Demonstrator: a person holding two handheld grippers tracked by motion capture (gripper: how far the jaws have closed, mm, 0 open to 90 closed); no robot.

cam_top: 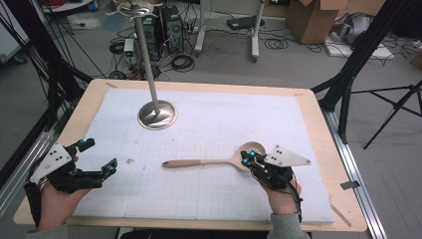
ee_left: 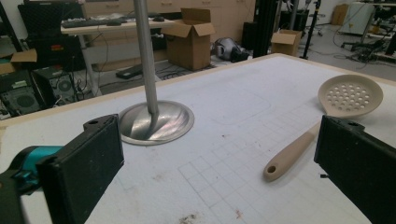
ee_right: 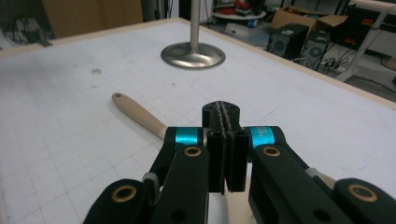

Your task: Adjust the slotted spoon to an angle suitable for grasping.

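Observation:
A beige slotted spoon (cam_top: pixel 209 162) lies flat on the white gridded mat (cam_top: pixel 224 114), its handle pointing left and its perforated bowl (ee_left: pixel 350 95) to the right. My right gripper (cam_top: pixel 247 159) hovers just over the spoon's neck beside the bowl. In the right gripper view its pads (ee_right: pixel 223 114) are pressed together with nothing between them, and the handle (ee_right: pixel 140 116) runs out from under them. At the mat's near left corner, well left of the handle's end, my left gripper (cam_top: pixel 99 156) is held wide open. Its jaws frame the spoon (ee_left: pixel 294 151) from a distance.
A metal stand with a round base (cam_top: pixel 157 115) and a tall pole rises at the back left of the mat (ee_left: pixel 156 122) (ee_right: pixel 193 56). A wooden table rim (cam_top: pixel 318 107) borders the mat. Cables, boxes and tripod legs lie on the floor beyond.

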